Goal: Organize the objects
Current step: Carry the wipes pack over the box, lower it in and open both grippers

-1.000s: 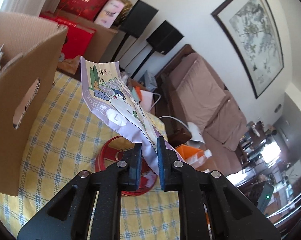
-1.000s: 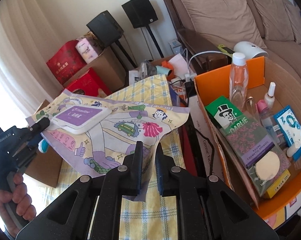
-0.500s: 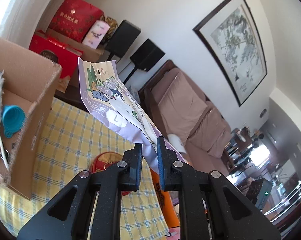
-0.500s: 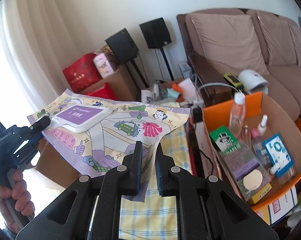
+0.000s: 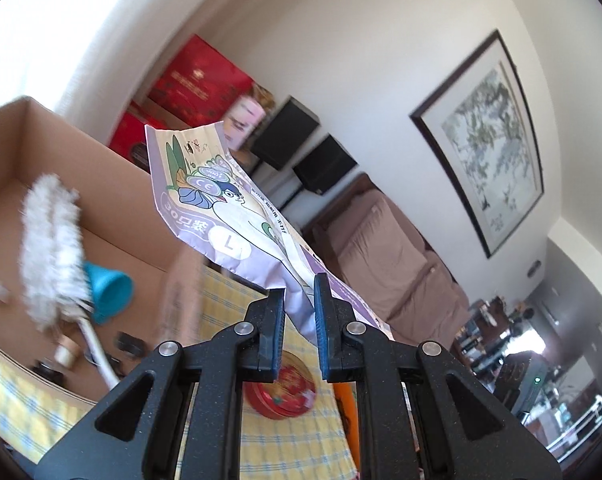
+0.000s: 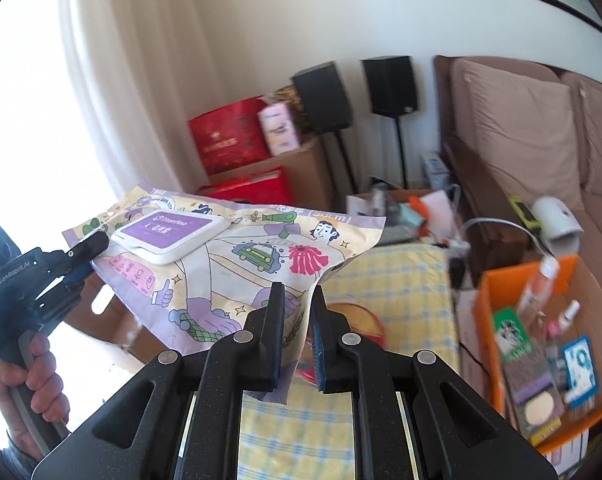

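Observation:
A flat purple-and-cream cartoon-printed pack (image 6: 237, 256) with a white flip lid hangs in the air between both grippers. My right gripper (image 6: 296, 300) is shut on its near edge. My left gripper (image 5: 298, 286) is shut on the opposite end of the pack (image 5: 221, 216), which stretches away edge-on in the left wrist view. In the right wrist view the left gripper (image 6: 95, 246) shows at the far left, held by a hand (image 6: 29, 376), pinching the pack's corner. Below the pack lies the yellow checked tablecloth (image 6: 397, 280).
An open brown cardboard box (image 5: 113, 184) on the left holds a white fluffy duster (image 5: 49, 248) and a teal cup (image 5: 111, 292). An orange-lined box (image 6: 541, 344) of toiletries stands right. A red round tin (image 5: 285, 394) lies on the cloth. Sofa, speakers and red gift boxes stand behind.
Both grippers have risen with the pack stretched between them. The brown box's inside has come into the left wrist view, and the table and orange box now sit lower in the frames.

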`<state>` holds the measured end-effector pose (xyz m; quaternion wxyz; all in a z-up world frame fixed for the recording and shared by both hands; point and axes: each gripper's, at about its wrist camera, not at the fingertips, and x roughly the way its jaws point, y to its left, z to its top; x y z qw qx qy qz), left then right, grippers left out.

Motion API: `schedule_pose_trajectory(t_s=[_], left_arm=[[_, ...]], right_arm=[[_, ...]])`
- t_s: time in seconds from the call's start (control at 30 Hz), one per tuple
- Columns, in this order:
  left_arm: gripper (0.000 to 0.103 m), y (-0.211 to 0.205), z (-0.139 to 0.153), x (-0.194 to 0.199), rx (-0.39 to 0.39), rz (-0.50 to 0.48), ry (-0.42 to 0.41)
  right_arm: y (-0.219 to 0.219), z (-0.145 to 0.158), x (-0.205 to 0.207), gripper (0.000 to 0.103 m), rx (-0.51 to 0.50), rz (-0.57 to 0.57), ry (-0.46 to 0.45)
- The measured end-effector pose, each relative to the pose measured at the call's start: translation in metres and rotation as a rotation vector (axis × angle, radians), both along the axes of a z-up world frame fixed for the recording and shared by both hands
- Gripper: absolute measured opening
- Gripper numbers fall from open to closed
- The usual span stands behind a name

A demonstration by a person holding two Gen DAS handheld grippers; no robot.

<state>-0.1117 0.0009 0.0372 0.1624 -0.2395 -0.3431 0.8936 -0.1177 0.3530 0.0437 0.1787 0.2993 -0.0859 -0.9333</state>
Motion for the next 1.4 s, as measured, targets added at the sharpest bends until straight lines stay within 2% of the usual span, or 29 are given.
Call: schedule_pose_trajectory(t_s=[0.33, 0.7, 1.13, 1.33, 1.4], left_arm=[[0.012, -0.080, -0.002, 0.000, 0.020, 0.125, -0.025], [0.012, -0.151, -0.028, -0.009, 0.040, 0.209, -0.087], [0.013, -0.183, -0.074, -0.046, 0.051, 0.234, -0.241], [0.014, -0.186, -0.103, -0.061, 0.067, 0.231, -0.357], [0.018, -0.186, -0.109, -0.061, 0.066, 0.235, -0.379]], right_arm=[[-0.086, -0.004, -0.034, 0.011, -0.009, 0.135, -0.020], [-0.166, -0.016, -0.066, 0.011, 0.043, 0.240, -0.053], [-0.215, -0.043, -0.101, 0.011, 0.130, 0.285, -0.110], [-0.224, -0.054, -0.110, 0.012, 0.186, 0.261, -0.124], [-0.224, -0.054, -0.111, 0.015, 0.190, 0.253, -0.127]])
